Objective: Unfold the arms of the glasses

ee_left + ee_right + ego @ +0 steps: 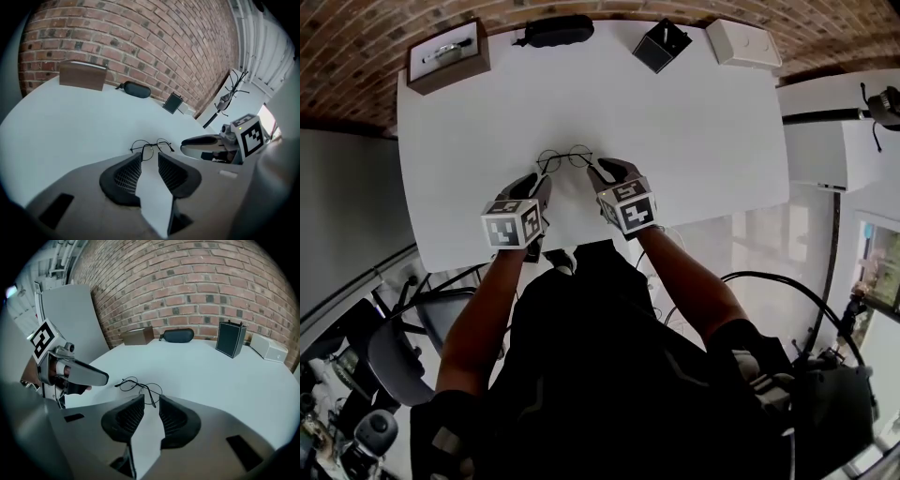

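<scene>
Thin black wire glasses point(564, 157) with round lenses lie on the white table point(694, 141), just beyond both grippers. My left gripper point(542, 180) sits near their left side and my right gripper point(602, 170) near their right side. In the left gripper view the glasses point(150, 145) lie just past the left gripper point(149, 156), whose jaws stand apart with only table between them. In the right gripper view the right gripper point(151, 398) is open too, and one thin arm of the glasses point(138, 385) reaches toward the gap without being pinched.
Along the far edge by the brick wall stand a brown wooden box point(447, 54), a black glasses case point(555, 30), a small black box point(661, 45) and a white box point(742, 42). An office chair point(394, 356) is at the lower left.
</scene>
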Tool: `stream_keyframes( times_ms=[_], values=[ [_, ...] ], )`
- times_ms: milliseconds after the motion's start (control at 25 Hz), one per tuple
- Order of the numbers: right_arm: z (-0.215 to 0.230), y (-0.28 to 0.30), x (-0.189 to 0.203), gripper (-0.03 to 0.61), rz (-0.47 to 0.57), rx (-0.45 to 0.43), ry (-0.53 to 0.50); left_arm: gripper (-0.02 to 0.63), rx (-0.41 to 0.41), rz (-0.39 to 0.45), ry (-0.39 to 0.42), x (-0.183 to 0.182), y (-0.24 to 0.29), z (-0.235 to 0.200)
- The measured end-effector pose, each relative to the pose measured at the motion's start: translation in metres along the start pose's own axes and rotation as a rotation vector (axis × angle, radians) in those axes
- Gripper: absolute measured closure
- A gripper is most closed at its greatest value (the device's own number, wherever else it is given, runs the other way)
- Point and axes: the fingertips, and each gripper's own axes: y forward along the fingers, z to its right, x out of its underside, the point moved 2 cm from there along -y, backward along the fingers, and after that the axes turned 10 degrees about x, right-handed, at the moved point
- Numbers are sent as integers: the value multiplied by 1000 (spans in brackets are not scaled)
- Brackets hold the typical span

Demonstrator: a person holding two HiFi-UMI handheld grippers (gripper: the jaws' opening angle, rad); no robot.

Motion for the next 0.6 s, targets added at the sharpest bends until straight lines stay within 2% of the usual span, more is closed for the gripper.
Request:
stream_keyframes(
  times_ms=[320, 600],
  values=[
    [-1, 24, 13, 503, -65, -22, -44, 500, -25, -53, 1, 5, 20, -15],
    [0, 29, 18, 505, -74, 6, -90, 505, -28, -104, -8, 18, 29, -19]
  ],
)
